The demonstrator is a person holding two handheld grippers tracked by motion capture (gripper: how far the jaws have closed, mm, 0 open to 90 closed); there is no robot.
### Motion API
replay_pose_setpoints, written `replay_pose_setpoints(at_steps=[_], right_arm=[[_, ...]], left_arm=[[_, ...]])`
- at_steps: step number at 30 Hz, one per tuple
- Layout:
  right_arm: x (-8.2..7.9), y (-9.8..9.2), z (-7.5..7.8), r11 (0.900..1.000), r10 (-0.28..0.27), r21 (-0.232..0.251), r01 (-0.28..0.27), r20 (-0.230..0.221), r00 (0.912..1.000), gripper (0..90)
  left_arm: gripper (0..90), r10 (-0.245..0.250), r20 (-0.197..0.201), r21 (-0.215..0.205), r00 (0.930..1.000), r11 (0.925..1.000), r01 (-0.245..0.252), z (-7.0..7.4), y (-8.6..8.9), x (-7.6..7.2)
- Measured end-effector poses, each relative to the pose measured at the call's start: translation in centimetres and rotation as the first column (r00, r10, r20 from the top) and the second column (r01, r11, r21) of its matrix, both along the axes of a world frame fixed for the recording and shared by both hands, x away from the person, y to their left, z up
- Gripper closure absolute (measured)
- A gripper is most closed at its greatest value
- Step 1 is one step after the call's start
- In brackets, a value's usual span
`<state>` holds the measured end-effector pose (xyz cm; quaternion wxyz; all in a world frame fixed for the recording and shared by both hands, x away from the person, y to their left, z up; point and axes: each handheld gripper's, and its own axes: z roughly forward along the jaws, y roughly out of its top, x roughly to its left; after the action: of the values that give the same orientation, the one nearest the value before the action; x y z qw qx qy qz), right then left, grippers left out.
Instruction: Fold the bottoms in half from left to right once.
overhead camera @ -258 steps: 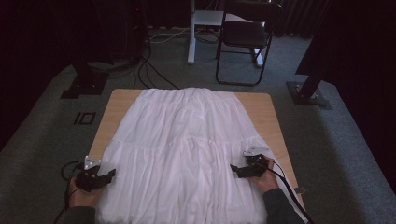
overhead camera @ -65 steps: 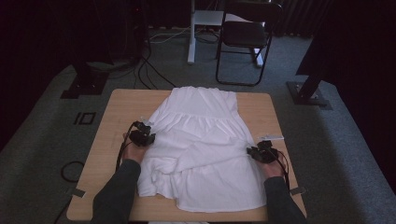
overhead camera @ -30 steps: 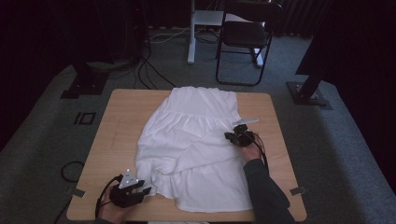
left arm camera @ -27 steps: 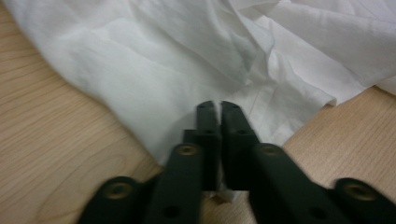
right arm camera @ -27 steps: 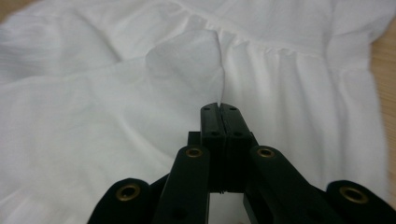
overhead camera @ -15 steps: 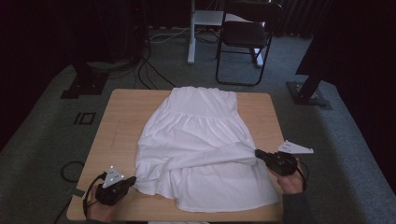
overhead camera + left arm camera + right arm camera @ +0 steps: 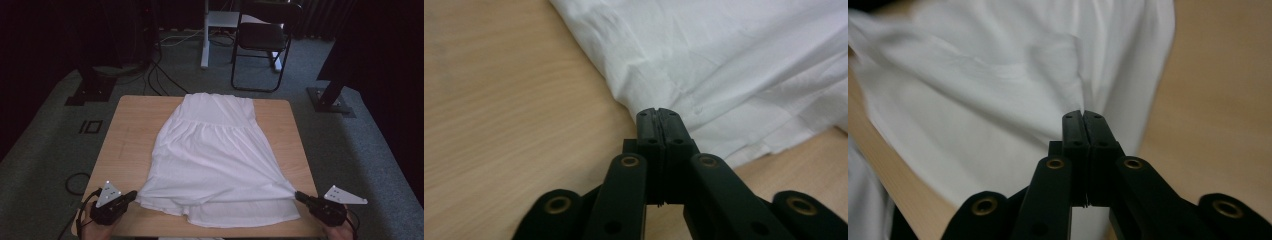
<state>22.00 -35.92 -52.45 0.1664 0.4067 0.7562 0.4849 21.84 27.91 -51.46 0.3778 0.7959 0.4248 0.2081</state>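
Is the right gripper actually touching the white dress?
Touching. The right gripper view shows the right gripper closed on a pinch of the white dress.

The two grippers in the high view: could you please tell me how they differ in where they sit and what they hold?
The left gripper sits at the table's near left corner, its fingers shut on the white dress's folded left hem corner. The right gripper sits off the near right edge, pulling a taut fold of the dress sideways. Both are shut on cloth and carry a grey three-cornered plate.
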Motion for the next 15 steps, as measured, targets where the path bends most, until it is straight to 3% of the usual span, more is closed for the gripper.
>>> replay_pose_setpoints(at_steps=[1,2,3,10,11,13,15], right_arm=[[-0.1,-0.1,-0.7,1.0,-0.005,-0.024,0.004,-0.032,0.9995,85.1],[-0.1,-0.2,-1.8,0.998,-0.02,-0.066,0.015,-0.077,0.9969,76.3],[-0.2,-0.6,-2.8,0.994,-0.071,-0.09,0.061,-0.112,0.9912,71.7],[1.2,0.2,-1.9,0.997,-0.069,-0.02,0.068,-0.075,0.9948,57.4],[2.0,1.3,-1.7,1.0,-0.03,0.002,0.03,-0.08,0.9963,52.7],[2.2,1.8,-1.7,1.0,-0.013,0.008,0.014,-0.082,0.9965,50.9],[3.4,3.6,-2.3,1.0,0.024,-0.003,-0.024,-0.116,0.993,47.6]], left_arm=[[83.9,0.009,0.007,0.013,0.9999,0.9999,-0.009,-0.2,-0.2,0.1],[77.8,0.013,0.006,0.014,0.9999,0.9998,-0.013,-0.2,-0.3,0.2],[72.4,0.008,0.006,0.003,0.9999,1.0,-0.008,-0.2,-0.3,0.4],[62.3,0.008,0.0,-0.026,1.0,0.9996,-0.008,-0.4,-0.8,2.0],[61.0,-0.015,-0.007,-0.035,0.9999,0.9993,0.014,-0.6,-1.3,2.3],[60.2,-0.03,-0.013,-0.031,0.9995,0.9991,0.029,-0.7,-1.6,2.6],[60.0,-0.043,-0.029,-0.037,0.9987,0.9984,0.042,-1.1,-2.2,3.1]])
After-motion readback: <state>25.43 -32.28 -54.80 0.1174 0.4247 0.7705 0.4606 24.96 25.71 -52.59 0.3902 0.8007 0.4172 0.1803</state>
